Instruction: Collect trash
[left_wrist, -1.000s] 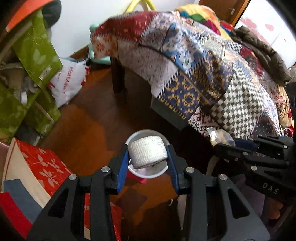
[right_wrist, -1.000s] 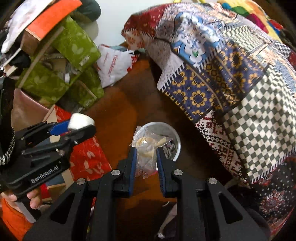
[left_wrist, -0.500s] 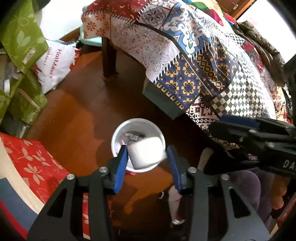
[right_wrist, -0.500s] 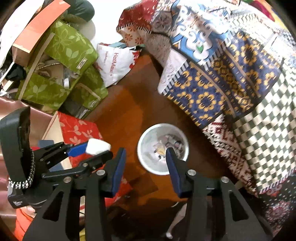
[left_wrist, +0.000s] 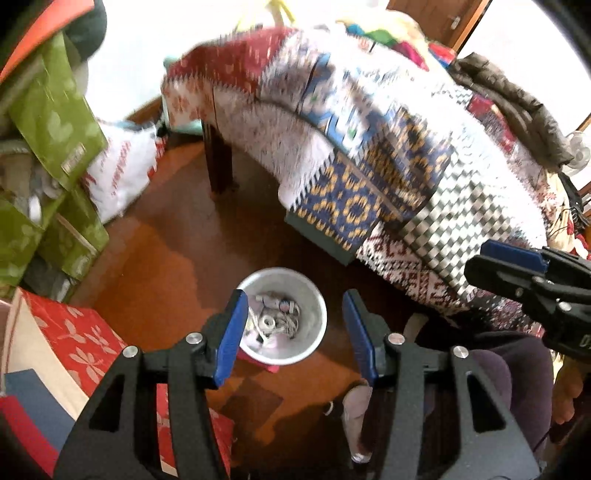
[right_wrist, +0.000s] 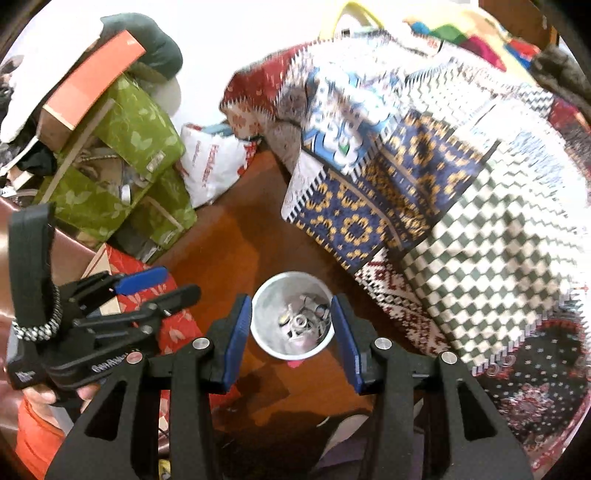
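Both tools gape wide and empty above the white bin (left_wrist: 282, 315) on the wooden floor (left_wrist: 155, 266): left tool (left_wrist: 291, 332), right tool (right_wrist: 291, 332) (trash (right_wrist: 303, 325) lies inside).

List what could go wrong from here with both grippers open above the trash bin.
1. The left gripper and right gripper both hang over the small white trash bin, close together; they might knock each other when pulling away.
2. The patchwork quilt drapes close beside the bin, so a finger might snag it.
3. The bin looks light; a bump might tip its trash onto the wooden floor.
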